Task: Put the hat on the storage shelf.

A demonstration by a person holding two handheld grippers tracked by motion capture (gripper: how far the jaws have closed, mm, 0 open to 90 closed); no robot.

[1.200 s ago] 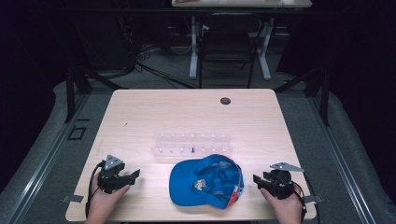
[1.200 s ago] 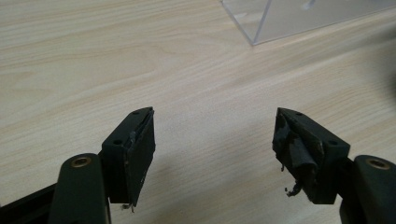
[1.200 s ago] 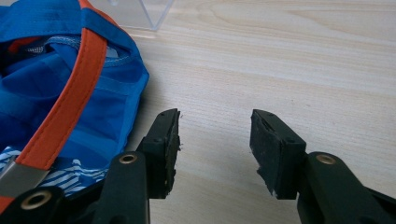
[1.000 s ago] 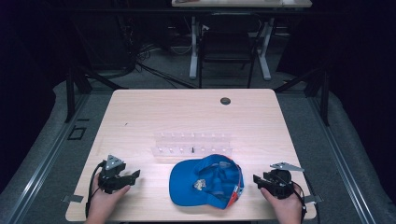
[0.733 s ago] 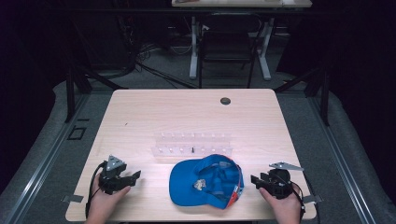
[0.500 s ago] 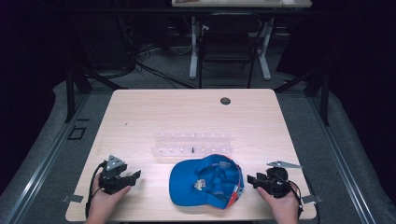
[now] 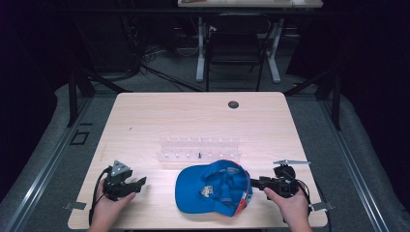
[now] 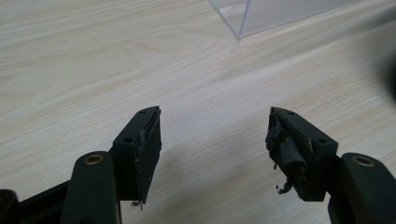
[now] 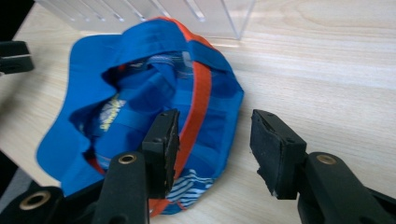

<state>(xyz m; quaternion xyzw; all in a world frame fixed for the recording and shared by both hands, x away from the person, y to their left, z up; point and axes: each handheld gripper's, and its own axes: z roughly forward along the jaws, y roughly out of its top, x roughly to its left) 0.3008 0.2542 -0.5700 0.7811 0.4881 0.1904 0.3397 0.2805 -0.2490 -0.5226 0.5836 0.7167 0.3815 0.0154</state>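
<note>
A blue baseball cap (image 7: pixel 212 187) is lying upside down on the wooden table (image 7: pixel 193 121), close to the near edge and a little right of its middle, with its hollow inside facing up. An orange band is running around the inside of its rim, and a pale label is showing in the crown. In the right gripper view the cap (image 9: pixel 140 112) is sitting just ahead of the jaws, with striped lining showing at its nearest edge.

The right gripper (image 7: pixel 258 182) is resting near the table's near right corner, held in the person's right hand (image 7: pixel 290 205), and is pointing at the cap's right side. Its jaws are standing apart with nothing between the pads; in its own view the left jaw is reaching over the cap's rim while the other is hanging over bare wood, so the right gripper (image 9: pixel 215 140) is not gripping anything.

The left gripper (image 7: pixel 138 183) is lying near the table's near left corner in the person's left hand (image 7: pixel 109 208), well apart from the cap. Its jaws are also spread wide and empty, over bare wood, as the left gripper (image 8: pixel 215 140) view is showing; the worn padding on one jaw is peeling.

A clear plastic rack (image 7: pixel 199 150) is standing just behind the cap, toward the table's middle. A dark round grommet (image 7: pixel 233 104) is sitting near the far edge.
</note>
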